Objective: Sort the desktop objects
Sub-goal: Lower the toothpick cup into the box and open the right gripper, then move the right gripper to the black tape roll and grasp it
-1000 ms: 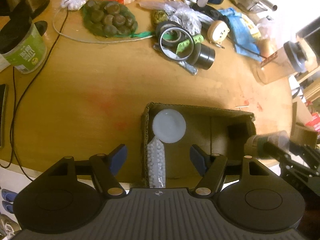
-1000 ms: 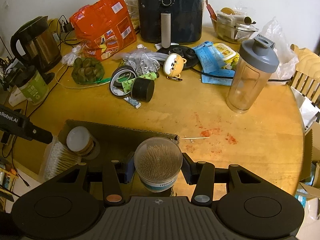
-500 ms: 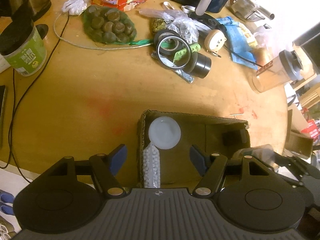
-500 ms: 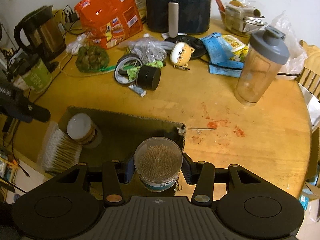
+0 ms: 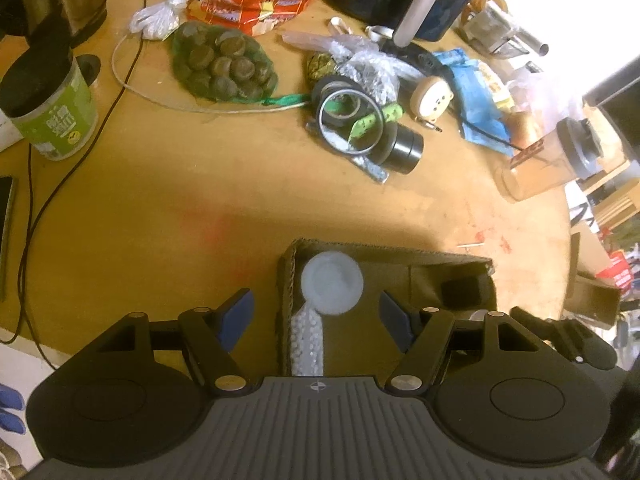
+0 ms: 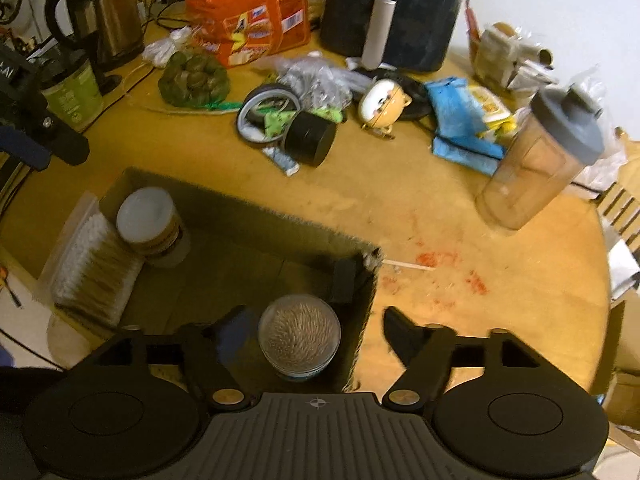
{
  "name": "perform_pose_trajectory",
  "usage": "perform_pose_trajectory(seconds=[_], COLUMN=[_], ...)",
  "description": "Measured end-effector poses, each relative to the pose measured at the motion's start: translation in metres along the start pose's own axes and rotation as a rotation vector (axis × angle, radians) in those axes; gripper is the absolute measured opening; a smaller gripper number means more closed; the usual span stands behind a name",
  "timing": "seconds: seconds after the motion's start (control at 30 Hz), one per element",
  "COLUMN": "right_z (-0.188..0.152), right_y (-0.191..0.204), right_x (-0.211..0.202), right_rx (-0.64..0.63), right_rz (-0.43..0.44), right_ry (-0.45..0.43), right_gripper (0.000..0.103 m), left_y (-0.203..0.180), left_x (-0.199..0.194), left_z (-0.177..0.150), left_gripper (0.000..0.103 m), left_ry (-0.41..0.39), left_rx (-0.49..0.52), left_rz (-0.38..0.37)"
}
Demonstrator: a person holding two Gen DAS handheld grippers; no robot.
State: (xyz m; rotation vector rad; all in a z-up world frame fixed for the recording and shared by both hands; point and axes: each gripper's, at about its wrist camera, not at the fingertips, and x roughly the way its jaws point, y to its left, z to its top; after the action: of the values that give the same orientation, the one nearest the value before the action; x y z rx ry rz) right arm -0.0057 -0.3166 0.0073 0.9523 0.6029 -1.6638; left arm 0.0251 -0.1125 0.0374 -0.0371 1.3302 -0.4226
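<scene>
A cardboard box (image 6: 248, 206) lies at the near edge of the table. In its right end stands a clear toothpick jar (image 6: 299, 334). My right gripper (image 6: 314, 322) is open around the jar, with both fingers clear of it. At the box's left end are a white-lidded jar (image 6: 146, 216) and a pack of cotton swabs (image 6: 96, 268). A small black item (image 6: 344, 280) leans on the right wall. My left gripper (image 5: 315, 308) hovers open over the white-lidded jar (image 5: 332, 286) and the swabs (image 5: 306, 344), with nothing between its fingers.
Behind the box lie tape rolls (image 6: 308, 138), a net bag of brown lumps (image 6: 192, 80), a cat-faced toy (image 6: 384, 106) and blue packets (image 6: 456, 120). A shaker bottle (image 6: 548, 152) stands right, a green can (image 5: 52, 112) and kettle (image 6: 100, 20) left, an air fryer (image 6: 392, 8) at the back.
My right gripper has opened and let go of the toothpick jar, which now stands inside the box's right end. The left gripper has stayed open and drawn back slightly.
</scene>
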Motion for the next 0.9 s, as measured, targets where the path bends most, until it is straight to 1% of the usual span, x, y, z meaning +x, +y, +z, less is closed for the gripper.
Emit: perform_pose_trajectory(seconds=[0.03,0.1,0.2,0.27,0.4,0.47,0.63,0.9], right_z=[0.002,0.005,0.010,0.013,0.019,0.024,0.037,0.069], right_y=[0.000,0.000,0.000,0.000,-0.002,-0.005,-0.011,-0.013], right_x=[-0.002,-0.003,-0.005,-0.006,-0.007,-0.007,-0.003,0.012], right_rx=[0.006,0.020,0.034,0.043,0.064,0.075,0.093,0.044], right_rz=[-0.006,-0.019,-0.049,-0.069,-0.090,-0.087,-0.042,-0.007], right_ry=[-0.006,-0.011,-0.022,-0.028,-0.038,-0.043,-0.047,-0.080], right_gripper=[0.081,0.089,0.096,0.098,0.100,0.101,0.100,0.097], left_y=[0.000,0.000,0.002,0.003,0.006,0.007,0.008,0.003], left_x=[0.000,-0.001,-0.002,-0.003,-0.004,-0.004,-0.001,-0.002], left_z=[0.001,0.002,0.004,0.005,0.007,0.007,0.008,0.013], left_gripper=[0.068,0.068,0.068,0.068,0.068,0.068,0.068,0.068], left_ry=[-0.003,-0.010,-0.021,-0.028,-0.040,-0.043,-0.036,-0.035], left_rx=[0.003,0.011,0.023,0.030,0.035,0.031,0.019,-0.009], left_rz=[-0.005,-0.015,-0.026,-0.030,-0.028,-0.024,-0.020,-0.001])
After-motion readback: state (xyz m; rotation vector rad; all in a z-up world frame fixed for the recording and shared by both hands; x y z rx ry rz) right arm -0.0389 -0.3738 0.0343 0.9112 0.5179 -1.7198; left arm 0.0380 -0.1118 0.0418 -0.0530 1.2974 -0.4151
